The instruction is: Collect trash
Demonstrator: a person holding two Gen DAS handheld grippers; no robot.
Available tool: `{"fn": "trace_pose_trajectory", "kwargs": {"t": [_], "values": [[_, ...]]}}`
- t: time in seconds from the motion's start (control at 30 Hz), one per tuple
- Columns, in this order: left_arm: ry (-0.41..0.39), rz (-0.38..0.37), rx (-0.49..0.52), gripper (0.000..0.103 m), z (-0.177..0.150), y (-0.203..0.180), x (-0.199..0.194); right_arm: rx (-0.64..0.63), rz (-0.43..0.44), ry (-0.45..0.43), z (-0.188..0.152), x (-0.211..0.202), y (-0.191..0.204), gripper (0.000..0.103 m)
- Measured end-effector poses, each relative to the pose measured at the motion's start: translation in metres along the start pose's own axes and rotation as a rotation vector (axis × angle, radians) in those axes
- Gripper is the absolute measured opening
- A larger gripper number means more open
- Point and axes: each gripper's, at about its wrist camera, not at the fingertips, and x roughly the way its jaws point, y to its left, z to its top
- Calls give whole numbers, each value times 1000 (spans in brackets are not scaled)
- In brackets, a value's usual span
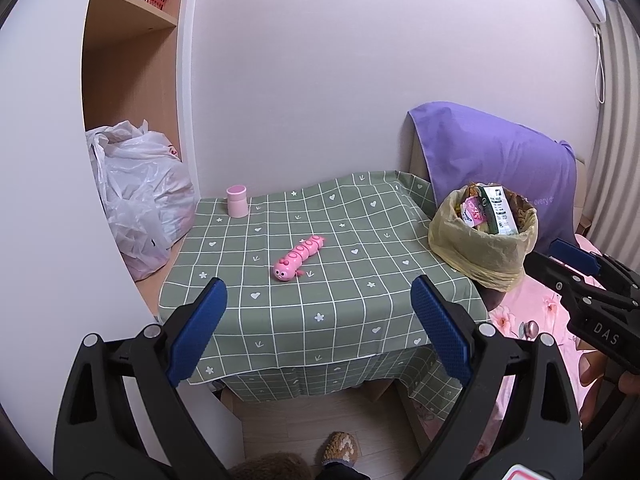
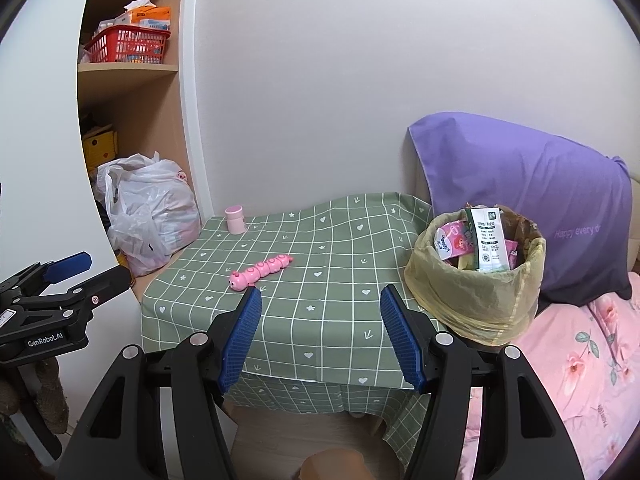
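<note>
Both grippers hang in the air short of the small table under its green checked cloth (image 1: 320,312), and neither carries anything. The left gripper (image 1: 319,320) has its blue-padded fingers spread wide; the right gripper (image 2: 321,334) is parted too, a little narrower. At the table's right edge sits the round bin lined with a yellowish plastic bag (image 2: 476,300), stuffed with a green-and-white carton (image 2: 489,240) and pink wrappers (image 2: 452,240). A pink plastic caterpillar toy (image 1: 299,258) lies mid-cloth, well apart from the bin, and a small pink cylindrical cup (image 1: 237,201) stands upright at the back left corner. A purple pillow (image 2: 528,200) leans behind the bin.
</note>
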Motion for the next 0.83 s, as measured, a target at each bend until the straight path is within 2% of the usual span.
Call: {"fn": "trace_pose_trajectory", "kwargs": {"t": [0.3,0.57,0.7,0.77,0.83], "values": [[-9,-17,22,89,1,-2,3,-23,-2,9,-2,0,-1,59],[56,-64,31,89,0,-6,26,-30,3,57,-4,22,-12,59],[103,-44,-4,89,9,3,59,-38,18,83,4,50,-20,58],[118,5,-34,89,16,16,84,-53,41,93,11,75,-23,58],[147,62,-137,89,24,47,127,-62,55,102,15,90,-24,58]]}}
